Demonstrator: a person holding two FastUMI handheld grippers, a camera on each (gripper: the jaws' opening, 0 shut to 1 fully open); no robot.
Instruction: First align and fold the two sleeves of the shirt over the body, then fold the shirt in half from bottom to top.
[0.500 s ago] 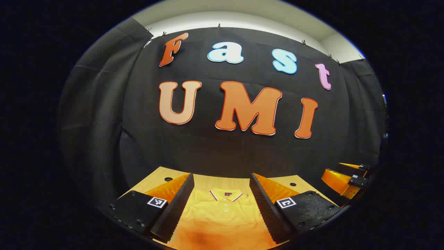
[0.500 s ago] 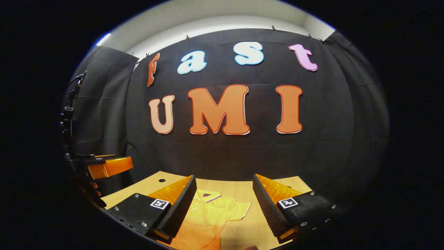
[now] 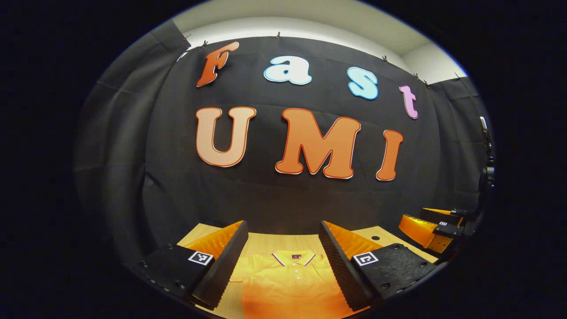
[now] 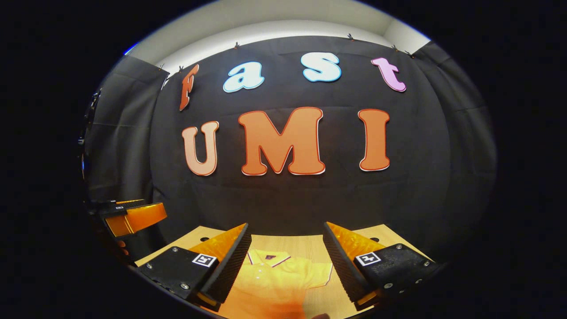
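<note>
Since the earlier frame, both cameras have shifted slightly: in the left gripper view the shirt's collar sits a little right of its former place and bare table now shows at its lower left; in the right gripper view the collar and the right sleeve have moved rightward between the fingers.

Left gripper view, left to right: the left gripper [image 3: 283, 261] has its fingers [image 3: 221, 266] spread wide apart, holding nothing. Between them lies the yellow shirt [image 3: 288, 288] flat on the wooden table [image 3: 266, 241], collar [image 3: 293, 257] toward the booth wall, button placket running down the middle. The shirt's upper body fills the gap between the fingers; a strip of bare table shows beside its left edge. At the far right, the right gripper [image 3: 432, 226] hovers above the table's edge, well apart from the shirt; its finger state cannot be told here.

Right gripper view, left to right: the left gripper [image 4: 133, 217] shows at the far left, above the table edge [image 4: 195, 235]. The right gripper [image 4: 287, 261] has its fingers [image 4: 230, 266] spread wide, gripping nothing. The shirt [image 4: 270, 288] lies between them, nearer the left finger, with collar [image 4: 268, 258] at the top. One short sleeve [image 4: 320, 274] extends flat to the right, unfolded, just beside the right finger.
</note>
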